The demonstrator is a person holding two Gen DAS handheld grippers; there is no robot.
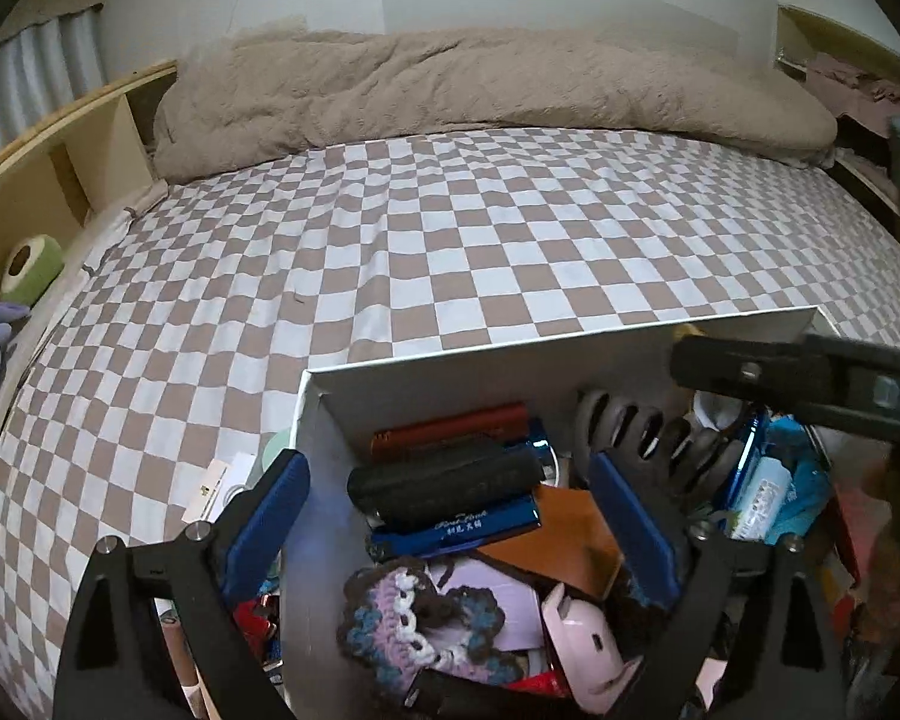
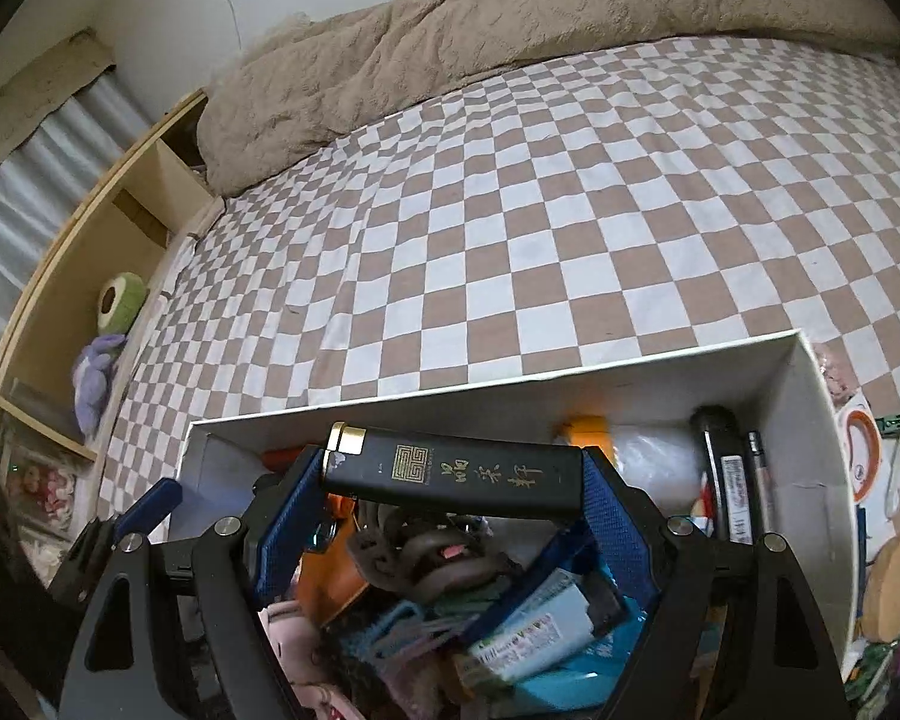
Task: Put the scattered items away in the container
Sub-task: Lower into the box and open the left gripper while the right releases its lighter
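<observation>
Right wrist: right tongs point(image 2: 453, 480) grip black case point(image 2: 450, 474) above box rim point(image 2: 492, 387).

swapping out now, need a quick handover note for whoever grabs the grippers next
Left gripper: open, empty, over the white box.
Right gripper: shut on a black case with gold lettering, held crosswise above the box.
Done: the box already holds many items, among them a crochet piece and a blue box.
Left: let the black case go into the box; loose items remain on the bed right of it, such as the orange-rimmed disc.
</observation>
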